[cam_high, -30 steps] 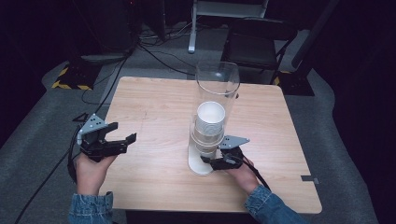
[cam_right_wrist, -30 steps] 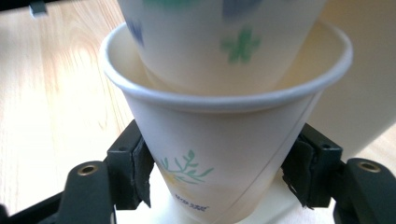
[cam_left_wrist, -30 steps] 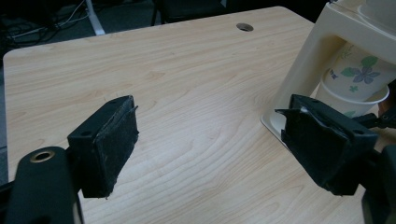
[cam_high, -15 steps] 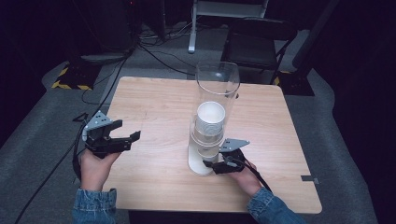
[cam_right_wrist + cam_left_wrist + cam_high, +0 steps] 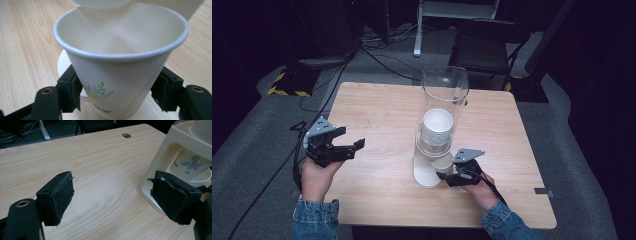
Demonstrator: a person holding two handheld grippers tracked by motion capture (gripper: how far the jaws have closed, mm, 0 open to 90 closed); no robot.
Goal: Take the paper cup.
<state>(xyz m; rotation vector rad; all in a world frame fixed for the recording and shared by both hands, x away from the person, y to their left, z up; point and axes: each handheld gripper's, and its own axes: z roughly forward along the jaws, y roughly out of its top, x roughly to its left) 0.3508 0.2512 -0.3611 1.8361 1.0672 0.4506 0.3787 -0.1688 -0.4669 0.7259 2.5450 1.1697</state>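
On the light wooden bench (image 5: pixel 377 110), I grip a white paper cup (image 5: pixel 120 75) in my right gripper (image 5: pixel 451 176), under the tall clear cup dispenser (image 5: pixel 439 130). It is not fully out yet. My left gripper (image 5: pixel 349 145) hangs open, holding nothing.

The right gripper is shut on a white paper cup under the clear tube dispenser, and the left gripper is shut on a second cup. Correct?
Not quite. The left gripper is open and holds nothing, as the left gripper view shows: bare wooden table lies between its fingers. The right gripper is indeed shut on the white paper cup under the clear tube dispenser.
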